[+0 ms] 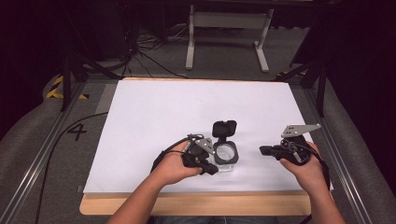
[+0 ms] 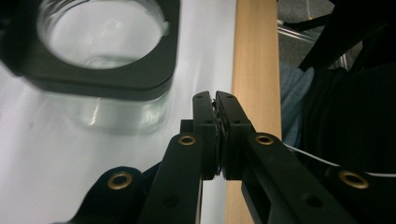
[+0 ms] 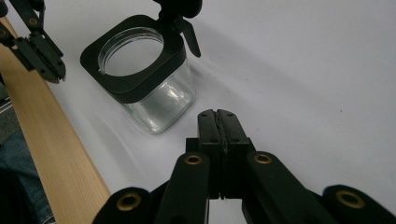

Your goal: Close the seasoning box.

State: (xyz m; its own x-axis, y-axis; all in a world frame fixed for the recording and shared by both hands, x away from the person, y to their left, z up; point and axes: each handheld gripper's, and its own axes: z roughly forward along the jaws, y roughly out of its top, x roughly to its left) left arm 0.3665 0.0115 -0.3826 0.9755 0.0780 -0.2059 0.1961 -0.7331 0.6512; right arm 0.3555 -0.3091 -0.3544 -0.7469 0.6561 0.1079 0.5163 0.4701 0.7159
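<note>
White sheet (image 1: 187, 116) covers most of the table; bare wood strip (image 1: 196, 204) along the near edge, w/ the person's lap just past it in the left gripper view. Far half of sheet open, plenty of room left, right & beyond. Glass jar (image 1: 227, 156) sits near-centre, toward the near edge, upright, mouth up; square clear body w/ black collar, round opening. Lid (image 1: 224, 128) flipped open on its hinge, standing up at the jar's far side, so hinge side faces away from the person. Jar looks empty. Left gripper (image 1: 212, 169) just beside jar on its left-near side, close to the glass; touching or not, can't tell. Jaws pressed together, nothing between them; tips over the sheet by the wood edge (image 2: 256, 51). Right gripper (image 1: 264, 150) to the jar's right, apart from it, tips aimed toward the jar; jaws clenched together, nothing held, hovering over bare sheet (image 3: 303, 60).
</note>
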